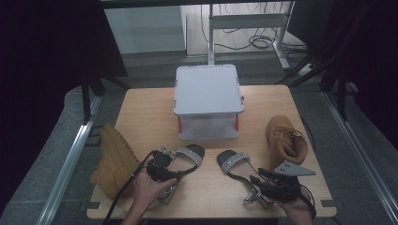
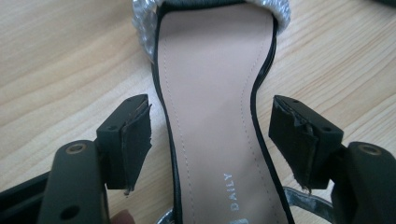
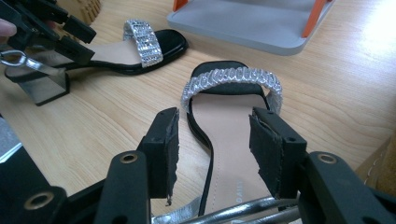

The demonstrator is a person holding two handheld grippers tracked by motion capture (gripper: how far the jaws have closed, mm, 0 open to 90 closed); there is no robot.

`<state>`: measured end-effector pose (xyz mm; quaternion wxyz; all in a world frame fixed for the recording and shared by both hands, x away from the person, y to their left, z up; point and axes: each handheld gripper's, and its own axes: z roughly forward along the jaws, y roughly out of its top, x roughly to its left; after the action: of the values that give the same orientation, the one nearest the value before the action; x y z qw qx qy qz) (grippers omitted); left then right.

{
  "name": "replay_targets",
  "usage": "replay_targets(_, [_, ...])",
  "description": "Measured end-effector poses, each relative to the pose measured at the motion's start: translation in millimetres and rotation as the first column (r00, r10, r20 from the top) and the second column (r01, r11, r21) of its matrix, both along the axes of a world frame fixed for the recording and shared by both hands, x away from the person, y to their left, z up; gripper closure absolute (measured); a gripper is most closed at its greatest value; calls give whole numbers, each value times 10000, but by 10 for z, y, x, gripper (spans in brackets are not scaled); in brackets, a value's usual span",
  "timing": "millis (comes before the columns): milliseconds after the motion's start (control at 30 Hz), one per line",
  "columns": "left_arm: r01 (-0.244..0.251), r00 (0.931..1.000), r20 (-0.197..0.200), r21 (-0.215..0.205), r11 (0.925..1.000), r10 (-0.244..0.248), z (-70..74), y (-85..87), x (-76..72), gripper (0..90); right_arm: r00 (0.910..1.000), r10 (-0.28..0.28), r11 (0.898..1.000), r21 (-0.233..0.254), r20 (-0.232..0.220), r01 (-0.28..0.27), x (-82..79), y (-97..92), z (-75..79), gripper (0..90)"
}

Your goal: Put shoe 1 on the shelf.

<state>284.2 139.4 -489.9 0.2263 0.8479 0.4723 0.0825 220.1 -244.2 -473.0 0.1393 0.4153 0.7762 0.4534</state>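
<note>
Straddling left sandal (image 2: 212,107), fingers (image 2: 133,140) clear

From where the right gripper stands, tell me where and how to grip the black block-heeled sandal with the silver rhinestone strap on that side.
Grip the right-hand black sandal with the rhinestone strap across its narrow waist, behind the strap. It lies flat on the wooden table, sole down, so come from above and behind the heel. The right gripper already straddles the insole there, jaws open on either edge; the sole is slimmest there, and the strap stays uncrushed.
</note>
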Motion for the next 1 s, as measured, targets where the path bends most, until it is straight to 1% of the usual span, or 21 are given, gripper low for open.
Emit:
replay_targets(67, [-20, 9999, -138, 213, 9998, 23, -33, -19, 8, 298, 10000, -19, 10000, -85, -39, 19, 2, 4, -10, 519])
replay_targets(133, [-23, 9997, -226, 339, 9994, 31, -57, -30, 17, 297, 10000, -19, 10000, -72, -57, 19, 5, 7, -19, 519])
replay_targets(267, [-11, 9985, -540, 535, 9986, 40, -123, -60, 50, 300, 10000, 13, 9999, -124, -91, -14, 5, 15, -35, 518])
replay_targets(333, [10, 9974, -722, 604, 9982, 34, -150, -81, 57, 303, 9999, 27, 9999, -147, -98, -29, 7, 18, -42, 517])
replay_targets(400, [-63, 9955, -936, 688, 9976, 127, -182, -106, 59, 325, 9999, 6, 9998, -181, -132, -9, 9, 15, -44, 516])
replay_targets(433, [-7, 9943, -1065, 758, 9971, 88, -195, -113, 63, 334, 9999, -3, 9998, -190, -127, 1, 12, 11, -44, 515])
replay_targets(467, [-41, 9950, -994, 853, 9963, 126, -205, -124, 62, 346, 9999, -13, 9998, -199, -119, 11, 15, 7, -44, 515])
replay_targets(633, [-168, 9953, -934, 882, 9960, 250, -200, -139, 53, 382, 9999, -42, 9996, -289, -147, 38, 29, -9, -40, 504])
replay_targets(700, [-213, 9955, -905, 876, 9959, 293, -200, -138, 49, 389, 9998, 30, 9992, -398, -217, -38, 44, -2, -41, 492])
replay_targets(800, [-307, 9955, -869, 807, 9963, 377, -201, -135, 48, 395, 9996, 77, 9975, -700, -280, -97, 74, 14, -28, 482])
replay_targets(833, [-239, 9957, -871, 827, 9963, 311, -199, -126, 52, 398, 9995, 96, 9972, -732, -290, -117, 88, 17, -20, 480])
replay_targets(933, [-324, 9961, -797, 688, 9971, 378, -200, -124, 49, 403, 9987, 174, 9961, -853, -485, -215, 137, 30, 5, 472])
replay_targets(967, [-276, 9968, -735, 626, 9977, 322, -198, -124, 44, 405, 9983, 186, 9953, -934, -555, -237, 157, 35, 8, 469])
replay_targets(1000, [-223, 9975, -656, 598, 9980, 262, -194, -124, 38, 408, 9970, 221, 9941, -1040, -746, -298, 185, 49, 6, 458])
